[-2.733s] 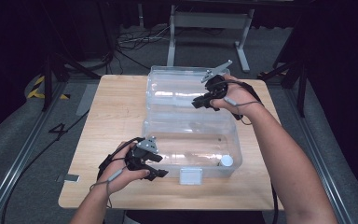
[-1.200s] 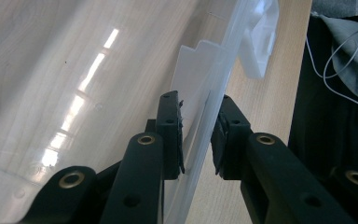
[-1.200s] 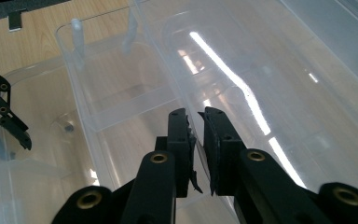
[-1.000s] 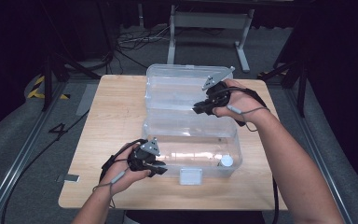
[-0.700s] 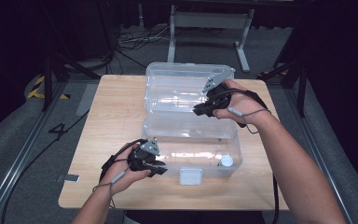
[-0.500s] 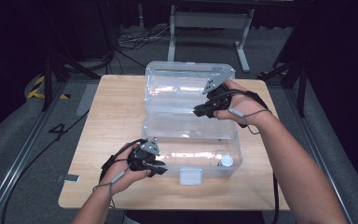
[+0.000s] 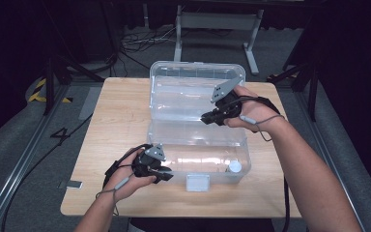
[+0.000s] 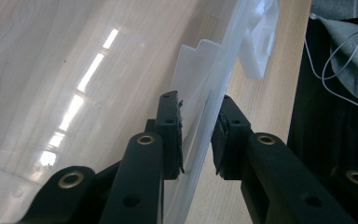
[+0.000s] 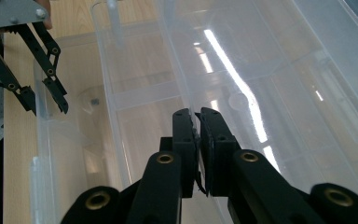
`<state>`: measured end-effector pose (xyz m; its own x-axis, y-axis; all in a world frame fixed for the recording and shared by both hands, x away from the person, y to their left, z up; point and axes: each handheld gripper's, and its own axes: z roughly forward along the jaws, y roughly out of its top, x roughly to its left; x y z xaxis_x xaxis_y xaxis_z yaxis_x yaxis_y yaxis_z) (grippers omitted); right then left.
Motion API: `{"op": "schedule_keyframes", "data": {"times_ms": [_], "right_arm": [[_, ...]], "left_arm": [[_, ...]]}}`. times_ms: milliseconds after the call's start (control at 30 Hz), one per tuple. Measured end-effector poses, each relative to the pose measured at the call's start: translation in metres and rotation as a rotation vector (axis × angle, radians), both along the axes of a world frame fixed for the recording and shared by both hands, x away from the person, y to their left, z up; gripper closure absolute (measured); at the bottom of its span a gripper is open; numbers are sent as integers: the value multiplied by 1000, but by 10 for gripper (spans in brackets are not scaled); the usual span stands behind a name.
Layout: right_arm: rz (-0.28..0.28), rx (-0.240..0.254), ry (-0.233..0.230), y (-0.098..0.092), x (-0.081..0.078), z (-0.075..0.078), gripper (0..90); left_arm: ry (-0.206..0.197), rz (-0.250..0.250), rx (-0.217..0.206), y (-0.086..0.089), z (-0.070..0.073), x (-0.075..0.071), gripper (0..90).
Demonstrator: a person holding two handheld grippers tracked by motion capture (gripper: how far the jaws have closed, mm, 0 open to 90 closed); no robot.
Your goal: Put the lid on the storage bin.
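Observation:
A clear plastic box point(image 7: 222, 145) stands on the wooden table point(image 7: 116, 116) with its lid point(image 7: 188, 87) swung open behind it. At the box's front left, my left gripper point(image 7: 166, 175) is shut on the front wall point(image 8: 200, 116), one pad point(image 8: 170, 135) on each side. Seen from the right gripper view, that left gripper point(image 9: 46, 103) stands at the far wall. My right gripper point(image 7: 206, 117) reaches over the lid's near right part. Its jaws have just been closing, and my right gripper point(image 9: 198, 126) now pinches a thin clear rim point(image 9: 175, 70).
A white latch point(image 7: 197, 182) sits on the box's front face, and the latch point(image 8: 261, 42) also shows past my left jaws. A small white round piece point(image 7: 234, 166) lies in the box's front right corner. Cables and a metal stand point(image 7: 217, 29) lie beyond the table.
My right hand has come slightly nearer and lower over the lid. The lid's far edge sits a little higher in the picture. My left hand has kept still.

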<state>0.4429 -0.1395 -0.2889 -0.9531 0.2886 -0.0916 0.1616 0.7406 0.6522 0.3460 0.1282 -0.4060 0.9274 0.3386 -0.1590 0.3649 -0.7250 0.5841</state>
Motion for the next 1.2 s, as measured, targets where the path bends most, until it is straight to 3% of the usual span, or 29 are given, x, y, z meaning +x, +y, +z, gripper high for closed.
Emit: {"op": "schedule_keyframes", "data": {"times_ms": [1200], "right_arm": [[73,-45,-33,0,-24,-1,868]], "left_arm": [[3,2,-3,1,0,0,751]]}}
